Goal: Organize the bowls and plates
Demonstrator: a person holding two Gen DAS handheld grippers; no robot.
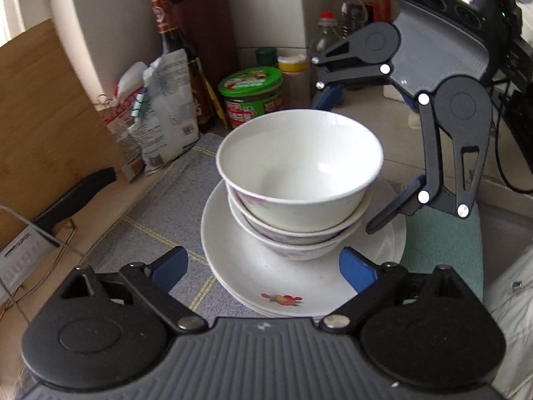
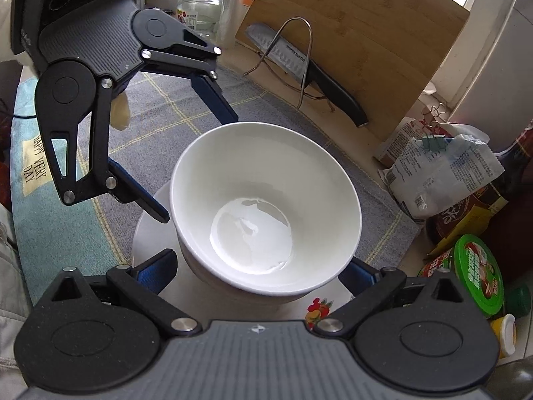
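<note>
Left gripper [image 1: 263, 266]: jaws wide apart, nothing between the pads, sitting just short of the plate stack. Right gripper [image 2: 263, 266]: jaws also spread wide; the top bowl [image 2: 265, 210] sits between the fingers, but the pads look clear of its wall, so I read it as not gripped. Contact on the far side is hidden by the bowl itself.

Task items: three bowls [image 1: 298, 180] nested, standing upright on the plates [image 1: 266, 283]. Plate count unclear, at least two rims visible, top one has a fruit print near its edge. The whole stack rests on the grey checked mat [image 1: 146, 230].

Progress, my read: stacking looks done or nearly so. Bowls nested, plates piled, one tower, both grippers free. No loose plate or bowl visible in either view. If anything is left, it's moving the stack elsewhere or backing the hands off; can't tell which from here.

Risk: the tower is tall on a shallow plate, and the nested bowls sit slightly off-axis, so a finger knock could tip it.

Surroundings: pale counter, a teal cloth [image 1: 443, 243] just beside the mat. Further out, a knife [image 2: 309, 66] in a wire rack, leaning against a bamboo cutting board [image 2: 366, 43]. Clipped bags [image 1: 160, 110], a green-lidded tub [image 1: 251, 93], a dark sauce bottle [image 1: 173, 53] and more bottles crowd the tiled corner. A window gives daylight behind the board.
</note>
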